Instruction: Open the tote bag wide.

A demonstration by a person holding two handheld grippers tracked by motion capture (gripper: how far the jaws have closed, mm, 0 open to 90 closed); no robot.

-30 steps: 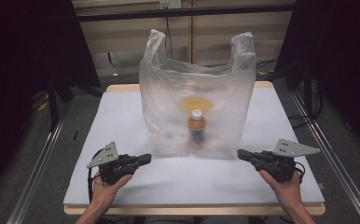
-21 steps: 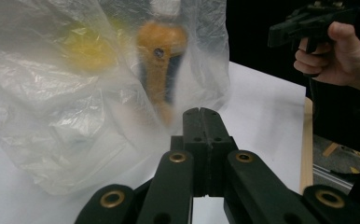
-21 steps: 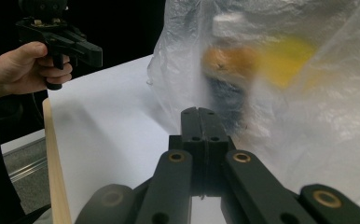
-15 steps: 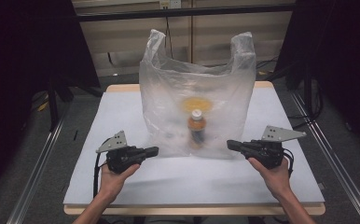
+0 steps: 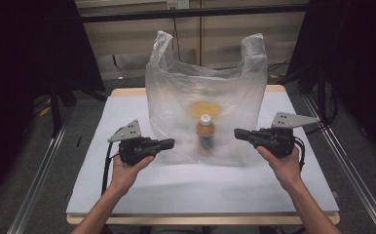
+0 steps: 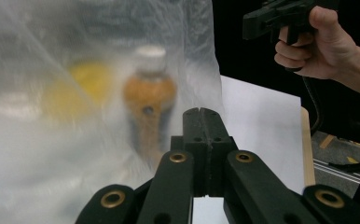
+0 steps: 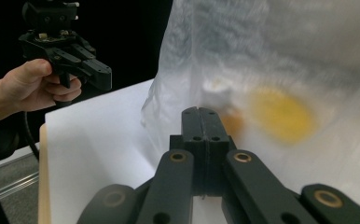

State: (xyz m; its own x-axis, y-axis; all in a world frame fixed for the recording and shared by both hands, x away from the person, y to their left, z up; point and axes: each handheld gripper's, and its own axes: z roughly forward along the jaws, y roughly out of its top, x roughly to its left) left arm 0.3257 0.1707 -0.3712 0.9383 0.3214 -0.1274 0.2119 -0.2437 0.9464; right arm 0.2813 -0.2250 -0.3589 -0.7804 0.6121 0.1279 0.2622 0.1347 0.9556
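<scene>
Translucent crinkled plastic bag [image 5: 205, 92] around a round-shouldered orange bottle [image 5: 206, 132]

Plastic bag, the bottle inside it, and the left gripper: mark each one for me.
plastic bag [image 5: 176, 92], high view, on its upper left wall.
bottle [image 5: 206, 134], high view, on its orange body below the white cap, seen through the bag.
left gripper [image 5: 169, 143], high view, at the tips of its shut jaws.

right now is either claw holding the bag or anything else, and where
Nothing is held. The left claw and right claw are both shut and bare, either side of the plastic bag, apart from it.
</scene>
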